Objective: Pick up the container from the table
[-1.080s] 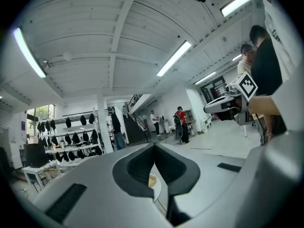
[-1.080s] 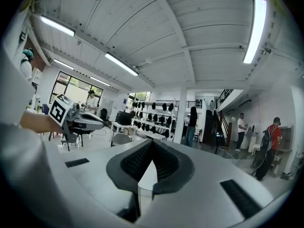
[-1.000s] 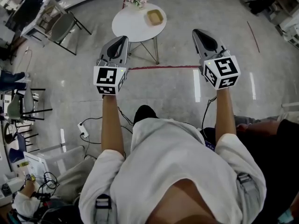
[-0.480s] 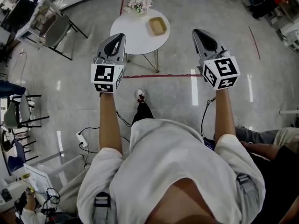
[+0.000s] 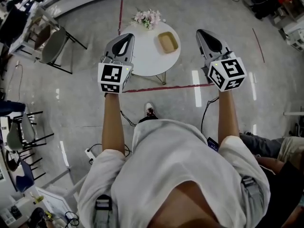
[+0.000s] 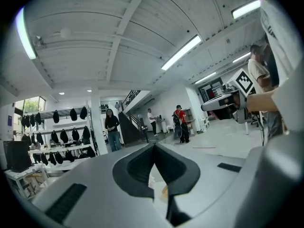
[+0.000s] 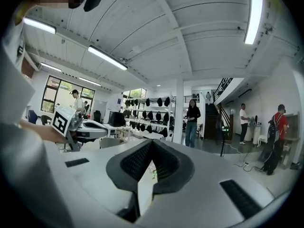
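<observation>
The container [image 5: 167, 42] is a shallow tan tray lying on the right half of a small round white table [image 5: 145, 56], beside a bunch of pink and white flowers [image 5: 148, 18]. In the head view my left gripper [image 5: 128, 35] is held out level, its tip over the table's left edge. My right gripper [image 5: 200, 32] hangs over the floor just right of the table. Both stand well above the table top. In the left gripper view the left gripper [image 6: 154, 144] has its jaws touching with nothing between them. The right gripper [image 7: 152, 141] looks the same in its own view.
Red tape [image 5: 166, 87] runs across the grey floor under the table. Folding chairs [image 5: 54, 44] stand at the left, and cables [image 5: 95, 153] lie by my feet. A seated person's legs [image 5: 280, 151] are at the right. Several people [image 7: 192, 118] stand by hat racks further off.
The table and container have drawn closer and slid down-right in the head view as I walk forward. Both grippers keep their level pose with jaws closed.
</observation>
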Tool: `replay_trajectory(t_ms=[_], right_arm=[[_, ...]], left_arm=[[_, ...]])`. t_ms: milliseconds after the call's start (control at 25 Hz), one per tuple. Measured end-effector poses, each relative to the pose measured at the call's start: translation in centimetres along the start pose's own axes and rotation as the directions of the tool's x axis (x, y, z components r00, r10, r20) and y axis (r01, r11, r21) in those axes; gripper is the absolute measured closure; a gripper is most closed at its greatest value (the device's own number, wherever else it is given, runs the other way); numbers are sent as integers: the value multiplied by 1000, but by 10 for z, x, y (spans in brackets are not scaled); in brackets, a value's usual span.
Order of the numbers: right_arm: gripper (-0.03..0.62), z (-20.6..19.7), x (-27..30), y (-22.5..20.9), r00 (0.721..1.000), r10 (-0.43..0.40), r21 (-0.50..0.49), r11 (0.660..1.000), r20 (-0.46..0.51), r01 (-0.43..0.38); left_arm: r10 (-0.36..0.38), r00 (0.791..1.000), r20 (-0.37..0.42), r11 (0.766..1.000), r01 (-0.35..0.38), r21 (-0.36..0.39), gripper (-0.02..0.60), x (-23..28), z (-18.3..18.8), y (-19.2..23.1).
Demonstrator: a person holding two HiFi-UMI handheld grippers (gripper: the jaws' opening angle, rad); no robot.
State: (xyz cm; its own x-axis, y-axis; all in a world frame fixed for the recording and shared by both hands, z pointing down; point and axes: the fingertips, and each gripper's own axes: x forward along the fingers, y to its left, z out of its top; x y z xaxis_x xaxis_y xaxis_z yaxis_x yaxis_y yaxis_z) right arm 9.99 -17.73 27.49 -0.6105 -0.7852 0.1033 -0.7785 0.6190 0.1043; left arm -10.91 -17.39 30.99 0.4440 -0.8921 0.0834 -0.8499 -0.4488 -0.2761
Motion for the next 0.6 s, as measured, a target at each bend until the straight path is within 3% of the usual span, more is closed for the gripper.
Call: replay_trajectory(t_ms=[240,360,600], right_arm=[[582,-3,77,-4,997,6,-86,996,-73,-12],[580,-10,106,-8,996,3,-66,998,-95,-9],[580,-42,136,-32,983,11,-91,995,-181,-28]], left_arm=[[-42,999,7,999,42,-6,565,52,-17,55],[-54,999,8,999,54,-4,565,69,-25,75],[-39,998,-43,999,38,-17,565,97,-48,81]])
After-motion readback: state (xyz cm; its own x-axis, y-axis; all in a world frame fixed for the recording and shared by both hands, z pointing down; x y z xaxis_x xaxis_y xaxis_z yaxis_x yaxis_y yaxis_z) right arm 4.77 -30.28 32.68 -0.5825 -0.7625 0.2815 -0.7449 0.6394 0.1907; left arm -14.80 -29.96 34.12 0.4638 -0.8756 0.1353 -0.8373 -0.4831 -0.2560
